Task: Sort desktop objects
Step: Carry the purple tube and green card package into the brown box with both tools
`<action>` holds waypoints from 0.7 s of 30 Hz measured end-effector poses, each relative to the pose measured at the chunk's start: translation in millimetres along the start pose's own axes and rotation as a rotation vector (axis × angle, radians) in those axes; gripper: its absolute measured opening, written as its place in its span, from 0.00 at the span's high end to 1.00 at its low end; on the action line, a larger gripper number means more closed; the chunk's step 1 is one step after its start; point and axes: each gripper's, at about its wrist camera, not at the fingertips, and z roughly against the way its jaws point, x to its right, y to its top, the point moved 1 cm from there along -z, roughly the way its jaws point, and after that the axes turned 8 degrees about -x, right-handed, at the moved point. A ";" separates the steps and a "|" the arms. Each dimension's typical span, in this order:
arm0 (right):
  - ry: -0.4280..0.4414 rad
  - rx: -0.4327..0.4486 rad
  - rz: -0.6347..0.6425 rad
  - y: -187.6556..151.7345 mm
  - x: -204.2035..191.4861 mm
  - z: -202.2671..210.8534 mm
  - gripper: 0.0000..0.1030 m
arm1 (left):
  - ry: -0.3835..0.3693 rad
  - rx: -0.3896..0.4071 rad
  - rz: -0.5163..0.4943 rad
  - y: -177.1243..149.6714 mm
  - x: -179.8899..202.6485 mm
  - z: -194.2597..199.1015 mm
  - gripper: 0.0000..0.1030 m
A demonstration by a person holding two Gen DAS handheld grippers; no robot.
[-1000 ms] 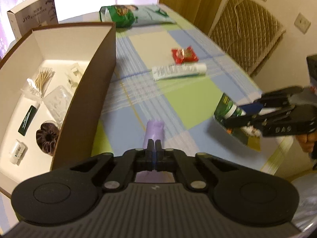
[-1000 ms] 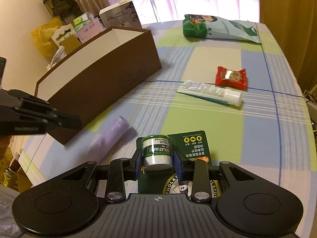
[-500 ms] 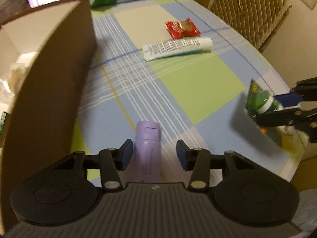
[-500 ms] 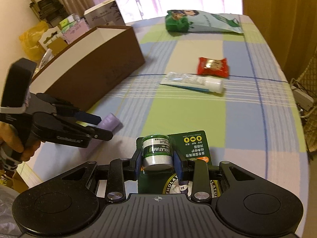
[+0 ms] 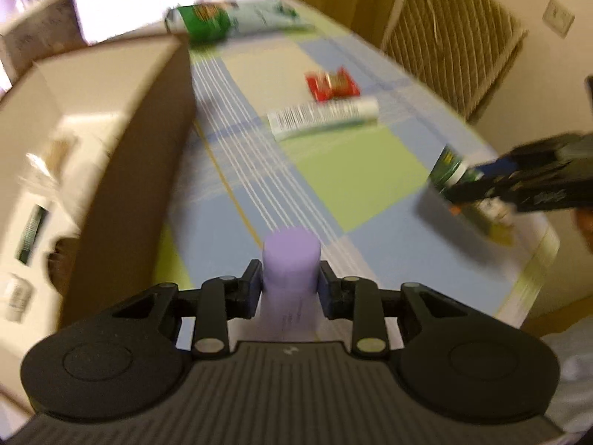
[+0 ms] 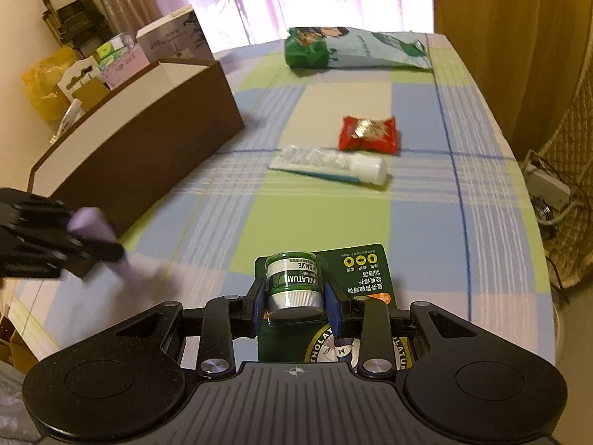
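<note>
Over checked cloth (image 6: pixel 426 222), left gripper (image 5: pixel 291 283) around smooth lilac cylinder (image 5: pixel 291 259), right gripper (image 6: pixel 294 302) around carded salve jar (image 6: pixel 292 282).

Left tool (image 5: pixel 291 283) and right tool (image 6: pixel 294 302) both clamped.

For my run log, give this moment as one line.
left gripper: shut on purple cylindrical tube | right gripper: shut on green carded salve jar | brown cardboard box: open
</note>
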 end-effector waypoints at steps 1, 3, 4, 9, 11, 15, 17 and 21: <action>0.005 0.004 0.008 2.8 -3.0 -0.7 0.65 | 0.006 0.024 0.007 0.6 -3.0 10.6 0.75; 0.016 0.011 0.028 8.9 -11.2 -3.8 0.65 | 0.021 0.077 0.024 1.7 -10.8 32.5 0.75; 0.022 0.015 0.038 12.5 -15.9 -5.3 0.65 | 0.029 0.103 0.033 2.4 -15.4 43.1 0.75; 0.048 0.037 0.088 32.0 -38.8 -12.0 0.65 | 0.065 0.203 0.064 5.7 -34.8 88.4 0.75; 0.055 0.047 0.111 39.6 -47.8 -13.6 0.65 | 0.078 0.228 0.073 7.2 -44.2 102.6 0.75; 0.069 0.078 0.145 56.3 -62.8 -14.2 0.65 | 0.129 0.274 0.099 9.8 -67.9 129.1 0.75; 0.076 0.097 0.164 65.4 -71.2 -13.0 0.65 | 0.154 0.290 0.108 10.4 -81.0 139.8 0.75; 0.095 0.139 0.222 87.4 -90.2 -8.5 0.65 | 0.203 0.284 0.124 11.2 -110.1 148.4 0.75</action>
